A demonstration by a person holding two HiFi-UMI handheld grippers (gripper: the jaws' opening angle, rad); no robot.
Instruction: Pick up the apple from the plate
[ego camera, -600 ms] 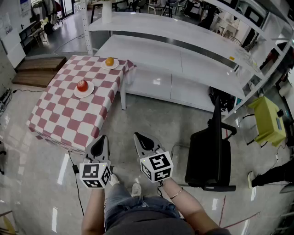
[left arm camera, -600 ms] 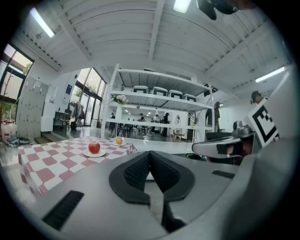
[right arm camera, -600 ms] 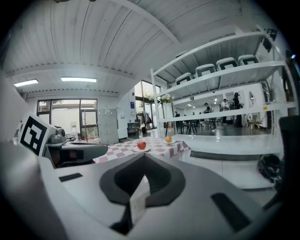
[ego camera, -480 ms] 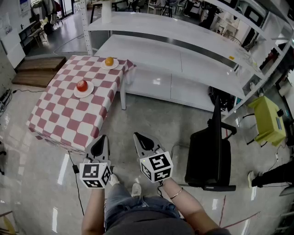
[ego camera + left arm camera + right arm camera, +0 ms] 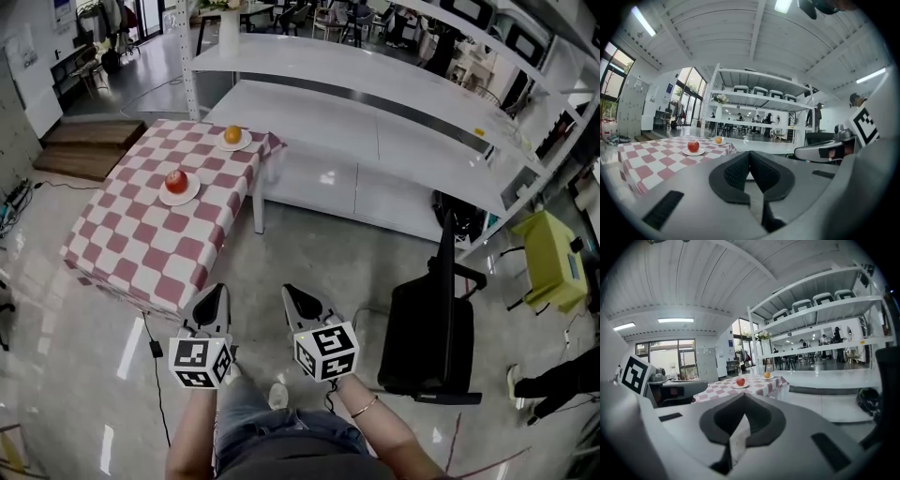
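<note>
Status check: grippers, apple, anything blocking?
Left hand-held gripper and right hand-held gripper shut, empty, short of the checkered table. Round red apple on white plate, untouched. Orange fruit sits behind it, not blocking.

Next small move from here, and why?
Probably step toward the checkered table: the apple sits on its plate, well beyond the left tongs and right tongs, both shut and empty.

- Bright, even light around me: ceiling strip lights (image 5: 675, 320) and tall windows (image 5: 691, 93).
- The glossy floor (image 5: 84, 375) below me throws white glare patches.
- Both gripper views bulge, with black corners.
- My head view is sharp.
</note>
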